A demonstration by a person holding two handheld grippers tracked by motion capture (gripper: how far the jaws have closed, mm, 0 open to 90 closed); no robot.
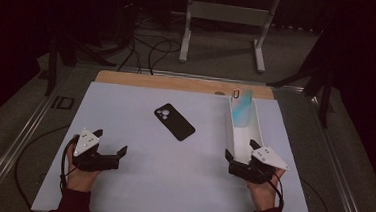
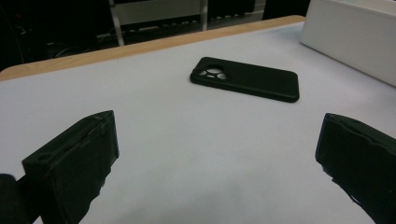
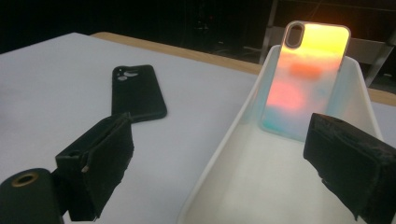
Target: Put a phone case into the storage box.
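Note:
A black phone case (image 1: 174, 121) (image 2: 247, 78) (image 3: 137, 92) lies flat, camera holes up, near the middle of the white table top (image 1: 136, 177). An iridescent phone case (image 1: 241, 109) (image 3: 303, 74) leans against the far end of a white tray (image 1: 230, 134) (image 3: 219, 158) on the right. My left gripper (image 1: 110, 141) (image 2: 215, 158) rests open at the near left, jaws pointing toward the black case, nothing between them. My right gripper (image 1: 242, 148) (image 3: 224, 154) is open at the tray's near end, one jaw on each side of its left wall.
A wooden strip (image 1: 177, 82) runs along the table's far edge. Beyond it are cables (image 1: 145, 48) on the floor and a white metal frame (image 1: 227, 23). The surroundings are dark. The tray's white side (image 2: 345, 42) stands at the right of the left gripper view.

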